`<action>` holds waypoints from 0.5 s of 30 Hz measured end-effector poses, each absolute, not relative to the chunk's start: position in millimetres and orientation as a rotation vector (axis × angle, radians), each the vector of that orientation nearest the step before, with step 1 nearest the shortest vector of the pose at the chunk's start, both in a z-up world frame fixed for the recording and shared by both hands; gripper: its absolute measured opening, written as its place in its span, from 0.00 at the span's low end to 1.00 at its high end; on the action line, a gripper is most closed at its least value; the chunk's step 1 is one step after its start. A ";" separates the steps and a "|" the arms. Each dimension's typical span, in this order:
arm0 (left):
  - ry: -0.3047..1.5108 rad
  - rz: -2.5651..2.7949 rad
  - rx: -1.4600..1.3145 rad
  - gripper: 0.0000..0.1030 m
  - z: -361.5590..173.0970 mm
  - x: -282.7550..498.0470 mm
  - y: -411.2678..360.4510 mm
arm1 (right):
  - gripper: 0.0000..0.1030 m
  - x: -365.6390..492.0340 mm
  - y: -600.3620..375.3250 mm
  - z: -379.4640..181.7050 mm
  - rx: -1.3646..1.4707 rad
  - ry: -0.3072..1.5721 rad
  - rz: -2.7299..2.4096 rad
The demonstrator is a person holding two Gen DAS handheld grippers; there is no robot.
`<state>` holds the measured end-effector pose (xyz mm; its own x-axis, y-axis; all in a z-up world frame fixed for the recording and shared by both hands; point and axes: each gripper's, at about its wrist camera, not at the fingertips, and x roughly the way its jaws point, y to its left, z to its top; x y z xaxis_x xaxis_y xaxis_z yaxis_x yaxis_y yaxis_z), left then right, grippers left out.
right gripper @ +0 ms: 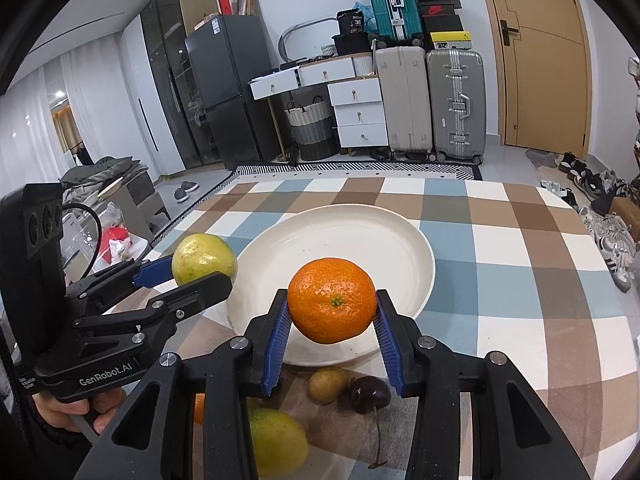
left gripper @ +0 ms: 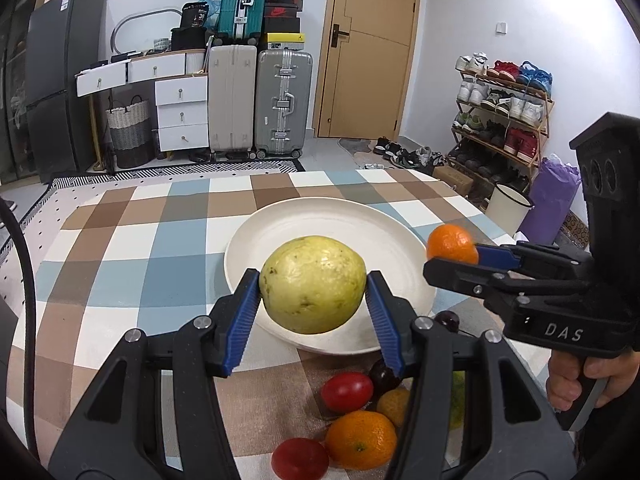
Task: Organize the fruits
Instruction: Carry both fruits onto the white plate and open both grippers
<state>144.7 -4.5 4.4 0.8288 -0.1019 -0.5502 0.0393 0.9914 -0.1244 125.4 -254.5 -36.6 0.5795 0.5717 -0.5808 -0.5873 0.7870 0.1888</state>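
Loose fruits (left gripper: 352,432) just before plate's near rim (left gripper: 336,347)

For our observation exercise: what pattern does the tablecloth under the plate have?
The tablecloth is checked in brown, blue and white squares, clearest in the right wrist view.

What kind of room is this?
Probably a room in someone's home: a wooden shoe rack full of shoes, stacked hard-shell suitcases, a white drawer unit, and a checked tablecloth.
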 end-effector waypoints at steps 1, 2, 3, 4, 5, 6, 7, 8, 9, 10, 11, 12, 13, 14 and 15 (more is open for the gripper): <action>0.592 -0.074 -0.111 0.50 3.0 146.1 -4.7 | 0.40 127.8 -252.6 -39.5 -0.025 0.680 0.678; 0.595 -0.073 -0.112 0.50 1.7 147.1 -4.9 | 0.40 130.1 -252.2 -42.0 -0.025 0.684 0.677; 0.601 -0.073 -0.113 0.50 -0.4 148.8 -4.7 | 0.40 132.8 -250.9 -45.1 -0.028 0.692 0.675; 0.606 -0.073 -0.113 0.50 -1.9 149.8 -4.2 | 0.40 135.3 -249.6 -48.2 -0.030 0.703 0.673; 0.611 -0.071 -0.112 0.50 -3.6 151.6 -4.4 | 0.41 137.3 -249.0 -50.7 -0.031 0.710 0.671; 0.616 -0.070 -0.109 0.50 -5.1 152.8 -4.4 | 0.40 140.0 -247.8 -53.9 -0.032 0.722 0.669; 0.620 -0.070 -0.107 0.50 -6.3 153.5 -4.6 | 0.40 141.8 -246.8 -55.7 -0.034 0.730 0.665; 0.623 -0.071 -0.105 0.50 -7.5 154.5 -5.0 | 0.41 143.1 -246.6 -57.3 -0.034 0.733 0.662; 0.625 -0.071 -0.102 0.50 -9.0 155.6 -5.6 | 0.41 145.0 -245.7 -59.0 -0.035 0.741 0.659; 0.629 -0.071 -0.096 0.50 -10.2 157.6 -6.1 | 0.41 147.2 -245.0 -60.6 -0.037 0.749 0.658; 0.632 -0.070 -0.091 0.50 -11.1 158.0 -7.0 | 0.41 148.1 -244.8 -61.7 -0.039 0.753 0.657; 0.634 -0.068 -0.088 0.50 -12.4 159.4 -7.5 | 0.41 149.2 -244.4 -63.2 -0.040 0.759 0.656; 0.638 -0.069 -0.085 0.50 -13.4 160.3 -8.2 | 0.41 150.6 -243.9 -65.0 -0.040 0.765 0.656; 0.643 -0.070 -0.083 0.50 -14.7 160.8 -8.7 | 0.41 151.2 -243.7 -66.2 -0.041 0.769 0.656; 0.646 -0.071 -0.081 0.50 -16.0 161.5 -9.4 | 0.41 151.8 -243.5 -67.4 -0.043 0.773 0.653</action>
